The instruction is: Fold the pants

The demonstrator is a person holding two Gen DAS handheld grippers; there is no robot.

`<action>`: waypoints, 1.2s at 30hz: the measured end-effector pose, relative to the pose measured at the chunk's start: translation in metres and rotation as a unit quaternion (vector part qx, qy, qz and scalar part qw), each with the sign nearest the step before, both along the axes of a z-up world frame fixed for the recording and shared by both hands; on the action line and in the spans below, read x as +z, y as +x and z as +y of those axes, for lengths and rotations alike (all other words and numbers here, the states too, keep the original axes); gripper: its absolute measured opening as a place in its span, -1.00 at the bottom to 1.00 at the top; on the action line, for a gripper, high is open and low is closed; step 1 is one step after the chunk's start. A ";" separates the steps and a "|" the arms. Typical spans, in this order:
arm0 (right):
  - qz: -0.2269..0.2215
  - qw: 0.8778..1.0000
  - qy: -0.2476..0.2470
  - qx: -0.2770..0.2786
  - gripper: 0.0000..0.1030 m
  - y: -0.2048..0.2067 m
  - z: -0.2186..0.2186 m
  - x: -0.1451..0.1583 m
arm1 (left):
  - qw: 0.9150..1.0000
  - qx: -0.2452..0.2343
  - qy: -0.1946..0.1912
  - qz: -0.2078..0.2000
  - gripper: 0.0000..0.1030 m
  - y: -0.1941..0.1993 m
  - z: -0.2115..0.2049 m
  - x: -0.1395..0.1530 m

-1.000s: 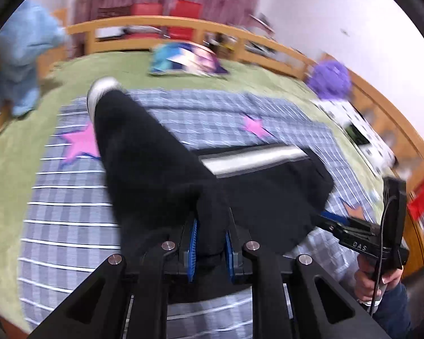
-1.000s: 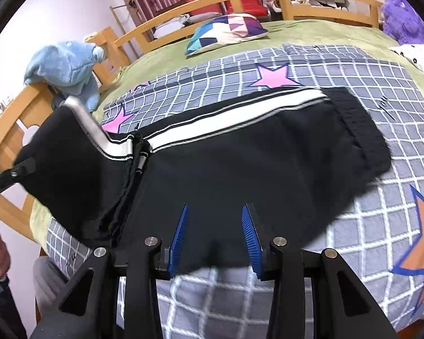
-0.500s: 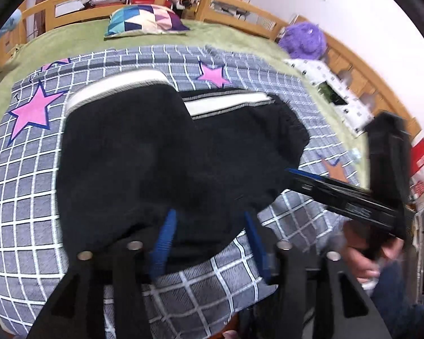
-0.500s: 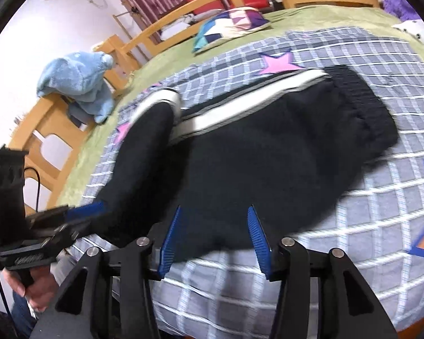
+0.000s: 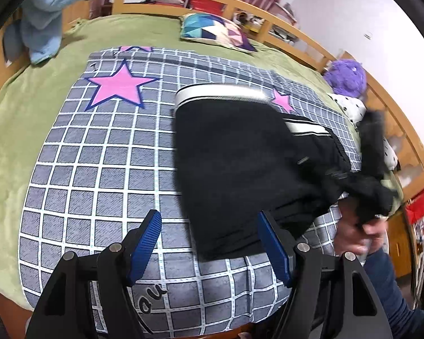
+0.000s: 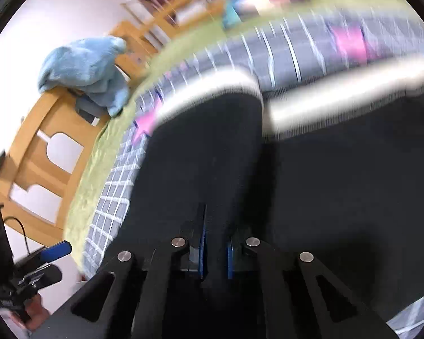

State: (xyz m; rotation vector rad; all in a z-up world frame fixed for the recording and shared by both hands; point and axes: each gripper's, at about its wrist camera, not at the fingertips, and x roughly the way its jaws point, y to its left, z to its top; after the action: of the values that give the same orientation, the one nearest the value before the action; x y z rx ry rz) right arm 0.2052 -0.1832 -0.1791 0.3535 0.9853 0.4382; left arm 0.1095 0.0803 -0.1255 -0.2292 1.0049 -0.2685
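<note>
Black pants (image 5: pixel 240 155) with a white side stripe (image 5: pixel 220 91) lie folded over on the grey checked blanket (image 5: pixel 99 163). In the left wrist view my left gripper (image 5: pixel 209 243) hovers over their near edge. Its jaws are opening and the pads do not touch the cloth. Blurred at that view's right edge, a hand (image 5: pixel 353 234) holds the other gripper against the pants. My right gripper (image 6: pixel 214 254) is closing tight on a pinch of the black fabric (image 6: pixel 325 183). The left gripper (image 6: pixel 53 262) also shows at the lower left of the right wrist view.
The checked blanket lies on a green bedspread (image 5: pixel 22 107) inside a wooden bed rail (image 5: pixel 268 14). A blue plush toy (image 5: pixel 51 8) sits at the far left, a patterned pillow (image 5: pixel 217 31) at the back and a purple plush (image 5: pixel 344 76) at the right.
My left gripper has let go of the pant leg, opened and drawn away; the leg now lies folded over. My right gripper has moved in and shut on the black fabric.
</note>
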 end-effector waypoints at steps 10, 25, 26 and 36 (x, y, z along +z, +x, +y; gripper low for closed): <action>-0.125 0.988 -0.082 -0.040 -0.82 -0.005 -0.093 0.117 | 1.000 -0.022 -0.008 0.020 0.32 0.023 -0.049 -0.002; -0.034 0.976 -0.173 -0.128 -0.48 -0.015 -0.248 0.035 | 0.996 -0.085 0.016 0.016 0.32 0.048 -0.175 -0.010; -0.064 0.975 -0.164 -0.136 -0.48 -0.029 -0.249 0.048 | 0.996 -0.086 0.017 0.017 0.32 0.046 -0.179 -0.013; -0.013 0.965 -0.259 -0.051 -0.47 -0.065 -0.217 -0.017 | 0.991 -0.092 0.073 0.065 0.35 0.039 -0.199 -0.069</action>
State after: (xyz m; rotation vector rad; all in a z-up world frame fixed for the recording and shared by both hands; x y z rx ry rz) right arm 0.1403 -0.4002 -0.1961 -0.0739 1.0125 0.0807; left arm 0.1489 -0.1187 -0.1943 -0.0214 1.1715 -0.3492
